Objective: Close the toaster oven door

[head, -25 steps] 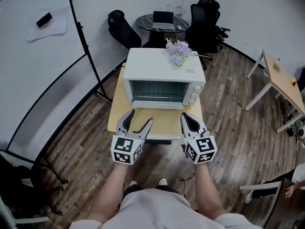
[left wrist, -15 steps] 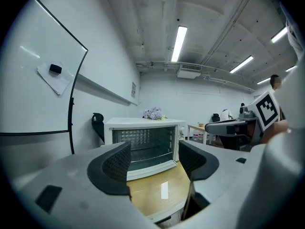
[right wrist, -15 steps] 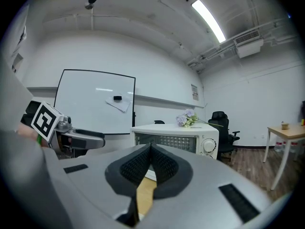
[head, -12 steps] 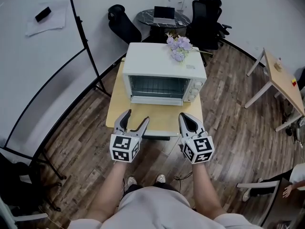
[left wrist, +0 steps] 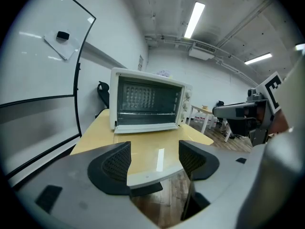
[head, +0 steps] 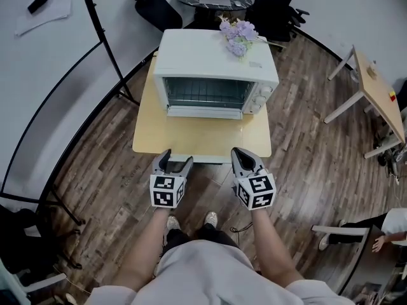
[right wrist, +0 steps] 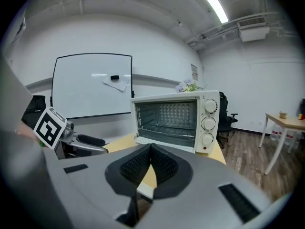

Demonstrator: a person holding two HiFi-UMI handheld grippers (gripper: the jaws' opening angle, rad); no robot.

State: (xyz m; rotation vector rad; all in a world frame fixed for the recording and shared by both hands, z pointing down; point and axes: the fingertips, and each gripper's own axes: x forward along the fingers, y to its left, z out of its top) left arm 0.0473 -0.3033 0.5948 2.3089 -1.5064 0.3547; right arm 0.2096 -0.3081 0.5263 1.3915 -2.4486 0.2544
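White rectangular toaster oven: stands on far part of pale yellow wooden tabletop, front facing person. Wire rack visible across front; three white round knobs at front's right side. Whether door is fully shut: not discernible. Purple flower bunch lies on oven top, right rear. Left gripper: jaws apart, nothing held, at near tabletop edge. Right gripper: jaws pressed together, nothing between, at near tabletop edge. Both grippers well apart from oven.
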